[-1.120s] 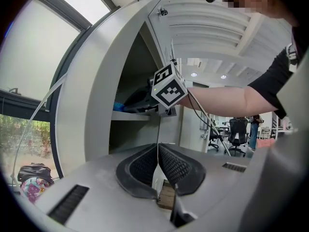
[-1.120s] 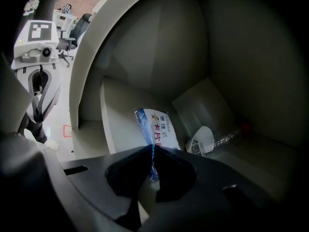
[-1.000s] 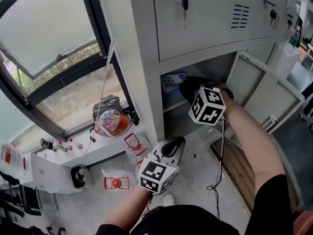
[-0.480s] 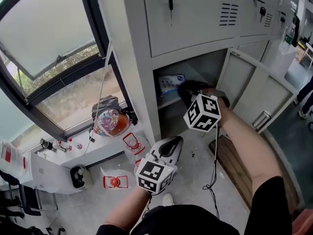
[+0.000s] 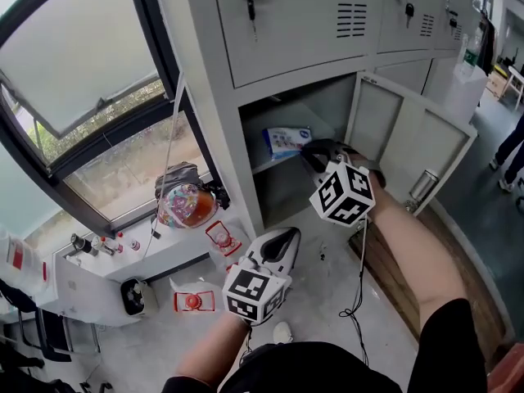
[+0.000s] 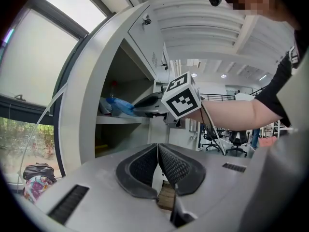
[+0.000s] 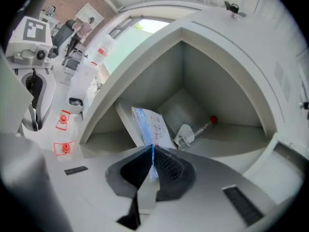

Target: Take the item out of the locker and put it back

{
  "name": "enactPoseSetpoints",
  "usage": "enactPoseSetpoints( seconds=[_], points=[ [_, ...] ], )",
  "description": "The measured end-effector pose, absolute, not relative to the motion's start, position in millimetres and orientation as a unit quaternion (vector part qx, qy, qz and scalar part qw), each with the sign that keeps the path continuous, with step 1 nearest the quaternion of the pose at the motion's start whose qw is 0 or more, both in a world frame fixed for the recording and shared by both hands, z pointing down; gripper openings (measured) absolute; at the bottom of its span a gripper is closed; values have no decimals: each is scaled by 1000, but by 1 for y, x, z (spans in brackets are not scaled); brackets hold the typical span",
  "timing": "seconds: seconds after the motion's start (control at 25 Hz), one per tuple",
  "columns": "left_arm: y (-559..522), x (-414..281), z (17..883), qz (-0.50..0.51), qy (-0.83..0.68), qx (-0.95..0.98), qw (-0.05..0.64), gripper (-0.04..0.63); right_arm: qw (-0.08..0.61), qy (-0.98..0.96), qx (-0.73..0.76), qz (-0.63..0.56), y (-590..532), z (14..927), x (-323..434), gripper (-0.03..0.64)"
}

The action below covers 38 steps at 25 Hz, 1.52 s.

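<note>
Right tongs (image 7: pixel 152 150) are clamped on the near edge of the blue-and-white packet (image 7: pixel 148 123). It extends straight ahead of them into the open locker (image 5: pixel 286 23), long axis pointing away over the shelf (image 5: pixel 266 168). A bottle (image 7: pixel 200 128) lies just beyond, to their right. Left tongs (image 6: pixel 158 151) are closed and empty.

A large window (image 5: pixel 74 64) in a dark frame (image 5: pixel 164 80) occupies the left wall and admits daylight, with greenery visible outside. A grey metal locker bank (image 5: pixel 311 31) stands just beside it on a pale grey floor (image 5: pixel 323 301), with a wooden-plank strip (image 5: pixel 473 289) along its base. Beyond, office chairs (image 6: pixel 210 139) stand under ceiling lights (image 6: pixel 223 75).
</note>
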State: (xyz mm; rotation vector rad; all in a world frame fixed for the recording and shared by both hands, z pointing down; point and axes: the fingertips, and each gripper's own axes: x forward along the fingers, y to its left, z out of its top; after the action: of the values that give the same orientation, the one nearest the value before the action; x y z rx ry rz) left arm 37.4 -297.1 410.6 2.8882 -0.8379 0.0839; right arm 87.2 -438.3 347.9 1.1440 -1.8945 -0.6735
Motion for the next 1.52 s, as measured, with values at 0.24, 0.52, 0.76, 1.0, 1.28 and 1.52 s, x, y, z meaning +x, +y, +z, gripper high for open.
enactPoseSetpoints(
  seconds=[0.24, 0.52, 0.76, 1.0, 1.28, 1.52],
  points=[
    [-268, 38, 407, 25, -285, 956, 62, 17, 336, -774, 484, -232, -388, 338, 100, 67],
    [-217, 46, 406, 22, -291, 955, 62, 18, 281, -796, 501, -192, -313, 339, 113, 67],
    [-165, 53, 409, 23, -297, 952, 67, 18, 251, -811, 502, -167, -244, 342, 122, 66],
    [-117, 56, 416, 28, -309, 948, 75, 18, 220, -825, 502, -138, -180, 352, 131, 66],
    [-79, 53, 425, 30, -331, 939, 84, 18, 187, -840, 498, -111, -125, 366, 133, 66],
    [-55, 47, 429, 36, -347, 933, 85, 18, 167, -853, 487, -91, -97, 381, 130, 66]
  ],
)
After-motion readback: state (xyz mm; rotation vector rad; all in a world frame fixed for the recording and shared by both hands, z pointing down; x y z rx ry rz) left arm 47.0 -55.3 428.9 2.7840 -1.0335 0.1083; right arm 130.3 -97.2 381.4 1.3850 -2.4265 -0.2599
